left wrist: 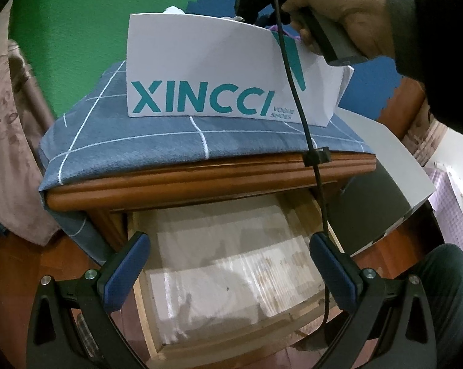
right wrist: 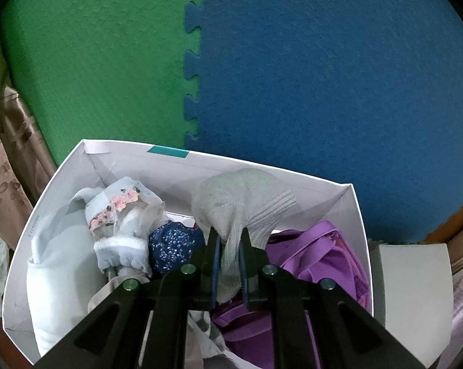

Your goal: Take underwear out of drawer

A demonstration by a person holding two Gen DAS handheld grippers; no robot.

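Observation:
My right gripper is shut on a grey ribbed garment and holds it just above the open white XINCCI box. In the box lie a purple garment, a navy flowered one and a pale one with pink flowers. In the left wrist view the box stands on a blue checked cloth on top of the wooden nightstand. A hand holds the right gripper over it, its fingertips hidden behind the box wall. My left gripper hangs open over the pulled-out drawer, where only pale lining paper shows.
A black cable runs down across the box front and the drawer. A white box lid leans at the nightstand's right side. Green and blue foam mats cover the wall behind. A curtain hangs at left. A knee is at lower right.

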